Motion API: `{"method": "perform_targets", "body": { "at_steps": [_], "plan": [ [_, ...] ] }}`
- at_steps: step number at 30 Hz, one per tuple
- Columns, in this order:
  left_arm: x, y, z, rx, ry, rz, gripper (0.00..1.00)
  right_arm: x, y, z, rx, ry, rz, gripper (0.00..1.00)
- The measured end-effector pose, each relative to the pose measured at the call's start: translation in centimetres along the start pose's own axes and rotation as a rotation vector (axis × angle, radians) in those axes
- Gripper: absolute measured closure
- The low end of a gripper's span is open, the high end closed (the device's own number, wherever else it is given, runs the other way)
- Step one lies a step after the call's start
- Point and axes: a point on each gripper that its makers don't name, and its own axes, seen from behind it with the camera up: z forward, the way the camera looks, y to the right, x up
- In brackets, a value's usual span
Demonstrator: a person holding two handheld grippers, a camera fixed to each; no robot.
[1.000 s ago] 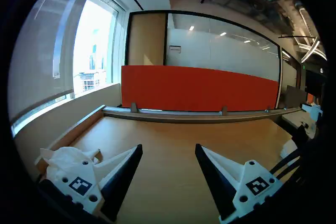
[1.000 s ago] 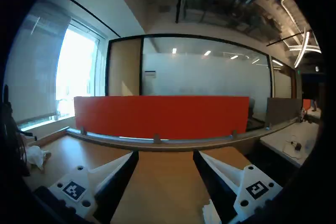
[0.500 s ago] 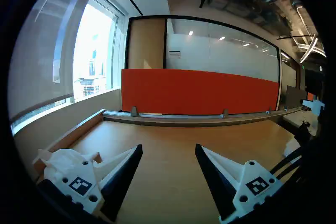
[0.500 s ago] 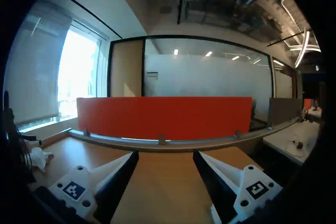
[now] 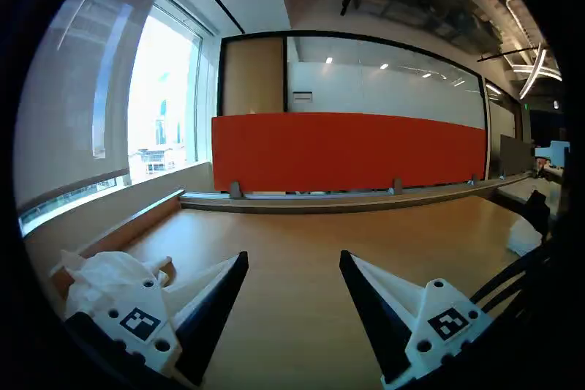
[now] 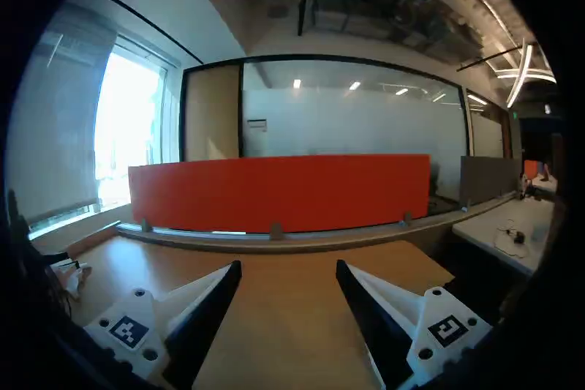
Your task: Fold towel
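Sunlight from a tall window falls across a bare wooden desk backed by an orange divider panel and a glass office wall. The left gripper hovers low over the desk, fingers spread apart and empty. A crumpled white towel lies at the desk's near left corner, just outside that gripper's left finger. The right gripper, seen in the right gripper view, is likewise spread wide with nothing between its fingers.
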Motion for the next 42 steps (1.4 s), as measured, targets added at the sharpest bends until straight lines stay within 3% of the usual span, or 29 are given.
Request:
{"method": "perform_targets", "body": {
  "at_steps": [23,42],
  "plan": [
    [-5.7,-1.5,1.1,0.003,0.082,-0.006,0.07,-3.6,-0.4,-0.3,0.005,0.028,-0.003,0.00],
    [-5.2,-1.5,0.8,0.004,0.133,-0.007,0.07,-3.4,0.1,-0.6,0.000,0.045,0.002,0.00]
  ]
}}
